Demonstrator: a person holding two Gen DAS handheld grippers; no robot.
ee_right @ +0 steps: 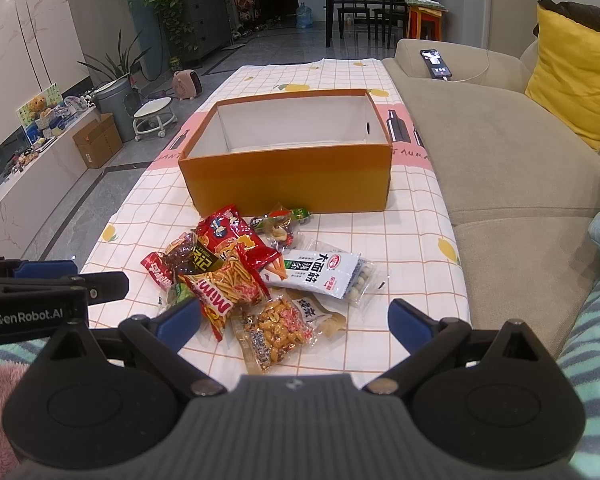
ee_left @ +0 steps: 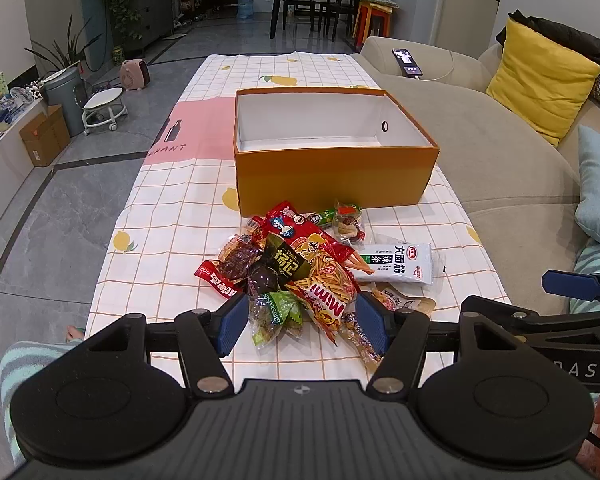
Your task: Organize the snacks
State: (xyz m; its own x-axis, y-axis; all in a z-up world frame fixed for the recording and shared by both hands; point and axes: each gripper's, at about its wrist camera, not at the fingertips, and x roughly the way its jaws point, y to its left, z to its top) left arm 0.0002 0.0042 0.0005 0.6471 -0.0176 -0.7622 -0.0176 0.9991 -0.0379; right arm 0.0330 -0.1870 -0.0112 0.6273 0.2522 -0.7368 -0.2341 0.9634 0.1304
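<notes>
Right wrist view: both my grippers, left gripper [ee_left: 302, 322] and right gripper [ee_right: 296, 320], hang released just before the snack pile [ee_right: 256, 276], orange box [ee_right: 288, 180] behind it.

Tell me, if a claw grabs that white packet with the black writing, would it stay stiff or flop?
The white packet looks like a thin, flat pouch lying limp on the tablecloth, so it would probably droop from whichever edge gets pinched. Its glossy film may be a little slippery. It seems light, and being flat, it is unlikely to roll.
</notes>
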